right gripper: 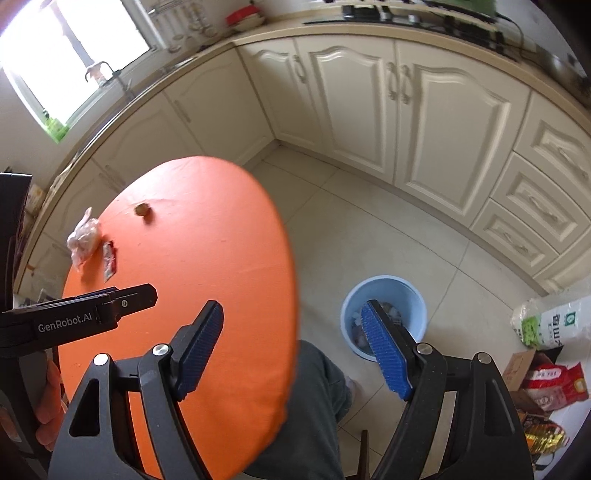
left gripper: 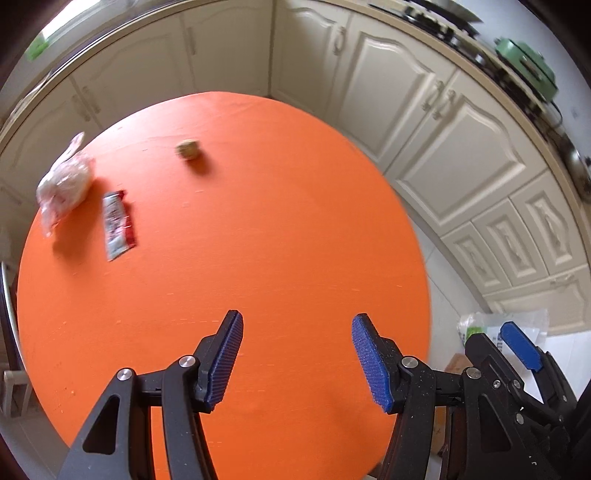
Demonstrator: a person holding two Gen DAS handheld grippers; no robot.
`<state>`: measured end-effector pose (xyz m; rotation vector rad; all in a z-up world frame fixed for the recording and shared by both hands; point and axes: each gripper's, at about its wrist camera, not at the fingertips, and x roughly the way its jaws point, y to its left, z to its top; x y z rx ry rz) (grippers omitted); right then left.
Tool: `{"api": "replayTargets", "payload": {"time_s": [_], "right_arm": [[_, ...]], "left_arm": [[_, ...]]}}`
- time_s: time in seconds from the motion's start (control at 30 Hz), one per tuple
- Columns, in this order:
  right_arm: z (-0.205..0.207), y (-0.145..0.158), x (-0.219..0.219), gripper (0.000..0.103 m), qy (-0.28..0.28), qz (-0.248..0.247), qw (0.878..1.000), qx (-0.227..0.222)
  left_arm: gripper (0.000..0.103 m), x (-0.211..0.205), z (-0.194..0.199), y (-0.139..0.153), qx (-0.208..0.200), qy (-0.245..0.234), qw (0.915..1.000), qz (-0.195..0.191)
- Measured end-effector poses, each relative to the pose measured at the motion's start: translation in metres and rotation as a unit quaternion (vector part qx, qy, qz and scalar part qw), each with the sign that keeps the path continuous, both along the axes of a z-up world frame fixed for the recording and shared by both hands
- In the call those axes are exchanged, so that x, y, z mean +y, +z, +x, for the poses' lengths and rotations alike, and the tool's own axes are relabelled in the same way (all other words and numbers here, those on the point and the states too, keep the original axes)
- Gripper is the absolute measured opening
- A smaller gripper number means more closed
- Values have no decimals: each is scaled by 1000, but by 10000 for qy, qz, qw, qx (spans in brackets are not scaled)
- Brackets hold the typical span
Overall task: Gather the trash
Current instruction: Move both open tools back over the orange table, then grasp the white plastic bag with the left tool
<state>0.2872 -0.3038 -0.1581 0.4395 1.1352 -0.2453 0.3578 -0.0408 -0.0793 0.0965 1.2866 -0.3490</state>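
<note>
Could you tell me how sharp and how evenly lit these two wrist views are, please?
Left wrist: the plastic bag, wrapper and table edge are smeared by motion blur; fisheye bends the cabinets. Right wrist: the window is blown out white, the bin is fairly sharp, and the cabinets curve too.

Cream wooden cabinet doors [right gripper: 369, 122] with curved panels run under a beige countertop [right gripper: 258, 35]. A bright window [right gripper: 74, 55] stands at the left. A green pot [left gripper: 524, 66] sits on the counter. Printed bags [right gripper: 554, 325] lie on the pale tiled floor [right gripper: 351, 229].
</note>
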Motion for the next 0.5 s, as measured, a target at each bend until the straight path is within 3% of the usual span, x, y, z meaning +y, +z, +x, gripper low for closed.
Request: {"api": "replayTargets", "payload": {"time_s": [0.5], "right_arm": [[102, -16, 105, 79, 1073, -153, 9936, 328]], "left_arm": [[58, 155, 37, 10, -51, 1039, 9946, -50]]}}
